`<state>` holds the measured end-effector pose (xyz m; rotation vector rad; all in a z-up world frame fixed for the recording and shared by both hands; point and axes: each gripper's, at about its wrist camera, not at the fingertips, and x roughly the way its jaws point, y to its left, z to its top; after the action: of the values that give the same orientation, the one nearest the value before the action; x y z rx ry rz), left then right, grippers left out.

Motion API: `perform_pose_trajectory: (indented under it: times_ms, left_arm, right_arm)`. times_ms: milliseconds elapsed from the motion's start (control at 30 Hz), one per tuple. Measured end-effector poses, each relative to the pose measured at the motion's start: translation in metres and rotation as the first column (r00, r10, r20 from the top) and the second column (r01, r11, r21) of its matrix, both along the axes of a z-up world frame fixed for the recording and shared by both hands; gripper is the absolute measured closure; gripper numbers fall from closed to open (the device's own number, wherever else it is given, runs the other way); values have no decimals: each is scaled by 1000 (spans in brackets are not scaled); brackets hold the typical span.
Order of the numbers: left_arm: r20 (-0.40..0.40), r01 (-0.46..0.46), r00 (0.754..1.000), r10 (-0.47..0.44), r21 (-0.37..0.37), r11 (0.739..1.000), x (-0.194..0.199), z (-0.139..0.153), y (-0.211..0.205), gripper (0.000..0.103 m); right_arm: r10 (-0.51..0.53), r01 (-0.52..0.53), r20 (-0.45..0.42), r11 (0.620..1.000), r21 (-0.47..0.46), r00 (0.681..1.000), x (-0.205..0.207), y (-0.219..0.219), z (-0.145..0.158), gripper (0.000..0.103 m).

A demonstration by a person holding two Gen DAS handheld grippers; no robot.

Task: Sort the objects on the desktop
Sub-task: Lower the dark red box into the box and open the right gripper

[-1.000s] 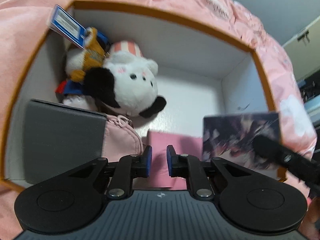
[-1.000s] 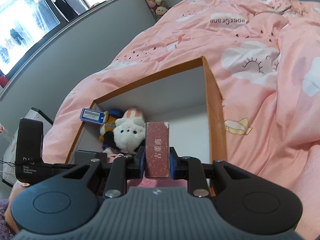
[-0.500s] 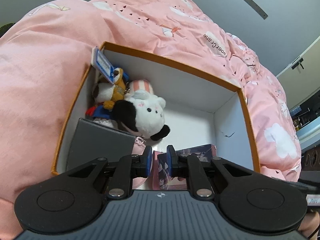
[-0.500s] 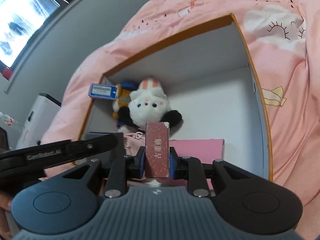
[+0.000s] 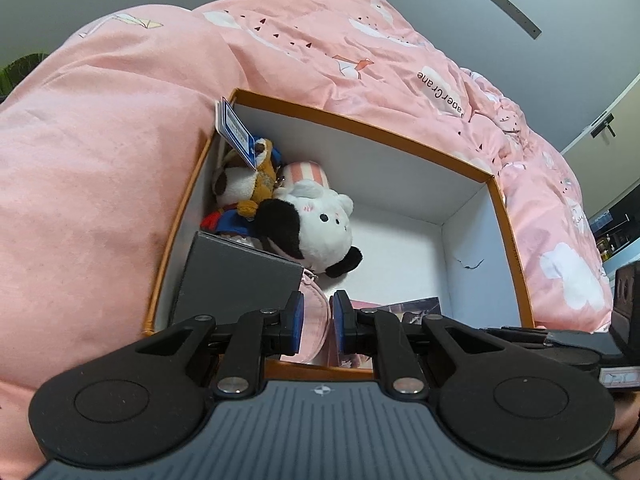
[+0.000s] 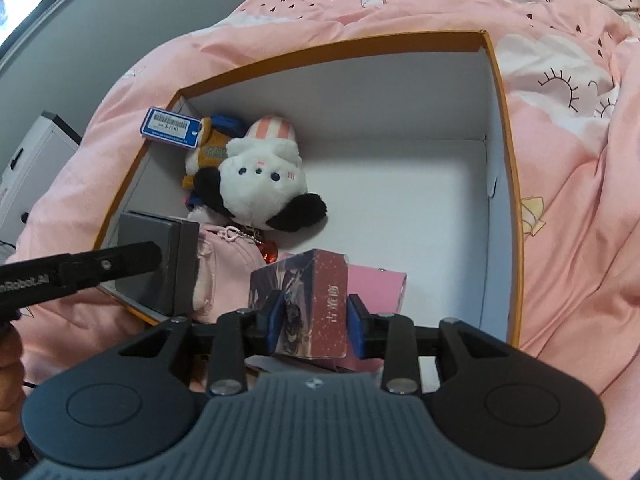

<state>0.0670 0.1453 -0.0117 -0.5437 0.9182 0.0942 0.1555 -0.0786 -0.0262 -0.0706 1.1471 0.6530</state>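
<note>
An orange-rimmed white box (image 5: 360, 128) (image 6: 502, 92) lies on a pink duvet. Inside are a black-and-white plush (image 5: 316, 228) (image 6: 260, 184), a smaller plush with a blue tag (image 5: 236, 132) (image 6: 170, 127), a grey box (image 5: 236, 276) (image 6: 154, 256), a pink pouch (image 5: 314, 320) (image 6: 220, 264) and a flat pink item (image 6: 376, 284). My right gripper (image 6: 316, 322) stands at the box's near side; its jaws have spread around a dark red printed card box (image 6: 316, 300) that has turned between them, also seen in the left wrist view (image 5: 412, 308). My left gripper (image 5: 316, 320) is nearly closed and empty, above the near rim.
The pink duvet (image 5: 100, 180) (image 6: 580, 200) surrounds the box on all sides. The right half of the box floor (image 6: 400, 188) is bare white. A white cabinet (image 6: 28, 160) stands far left, off the bed.
The left gripper pulled back and up out of the box. The right gripper moved down into the box with the card box, its jaws widened and the card box turned between them.
</note>
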Motion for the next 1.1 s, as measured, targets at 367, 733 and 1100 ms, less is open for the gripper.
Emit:
perform_pose_trajectory:
  times_ms: [367, 733, 1100]
  left_arm:
    - [18, 1, 1000, -1, 20, 1000, -14, 12, 7, 85]
    - [-55, 138, 990, -129, 215, 967, -28, 24, -22, 78]
    - [-192, 291, 954, -231, 403, 868, -36, 19, -63, 68]
  right_arm:
    - [13, -13, 8, 999, -38, 1000, 1, 4, 3, 64]
    - [78, -97, 186, 991, 91, 979, -35, -13, 37, 68]
    - [42, -84, 267, 985, 148, 963, -71, -48, 46, 67]
